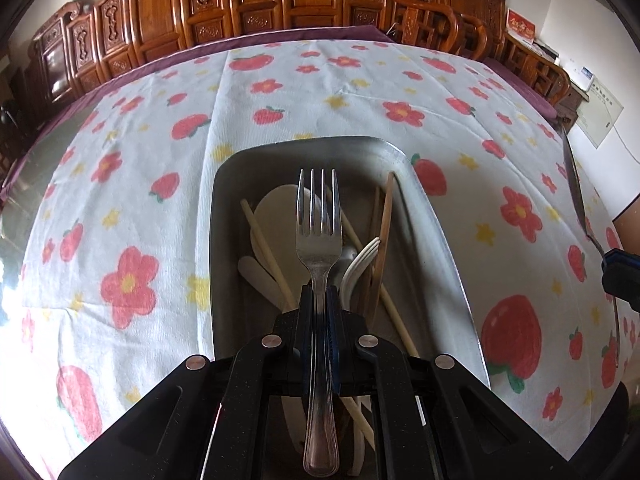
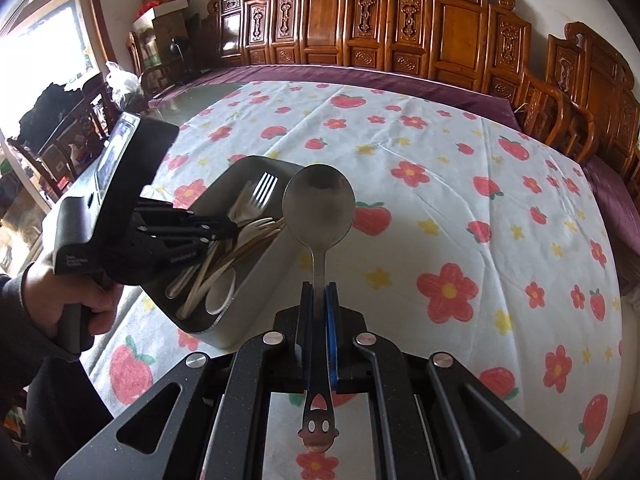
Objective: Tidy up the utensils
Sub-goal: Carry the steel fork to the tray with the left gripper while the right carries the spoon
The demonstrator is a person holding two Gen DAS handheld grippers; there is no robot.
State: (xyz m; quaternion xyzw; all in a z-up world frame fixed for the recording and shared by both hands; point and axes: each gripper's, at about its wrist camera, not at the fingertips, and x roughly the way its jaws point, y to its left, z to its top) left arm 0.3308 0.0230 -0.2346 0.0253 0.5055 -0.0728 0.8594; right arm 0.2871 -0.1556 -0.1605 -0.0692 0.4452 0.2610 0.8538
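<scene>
My left gripper (image 1: pixel 319 294) is shut on a metal fork (image 1: pixel 319 236), tines pointing forward, just above a rectangular metal tray (image 1: pixel 436 224). The tray holds chopsticks (image 1: pixel 266 250), a white spoon (image 1: pixel 276 216), a white plastic fork (image 1: pixel 362 258) and other utensils. My right gripper (image 2: pixel 319 290) is shut on the handle of a metal spoon (image 2: pixel 319 204), bowl up and forward, to the right of the same tray (image 2: pixel 208 330). In the right wrist view the left gripper (image 2: pixel 230 226) hovers over the tray with the fork (image 2: pixel 262 192). The right gripper's spoon (image 1: pixel 576 188) shows at the left view's right edge.
A white cloth with red flowers and strawberries (image 2: pixel 440 200) covers the table. A carved wooden bench back (image 2: pixel 400 28) runs along the far side, with wooden chairs (image 2: pixel 560 116) at the right. A person's hand and dark sleeve (image 2: pixel 60 300) hold the left gripper.
</scene>
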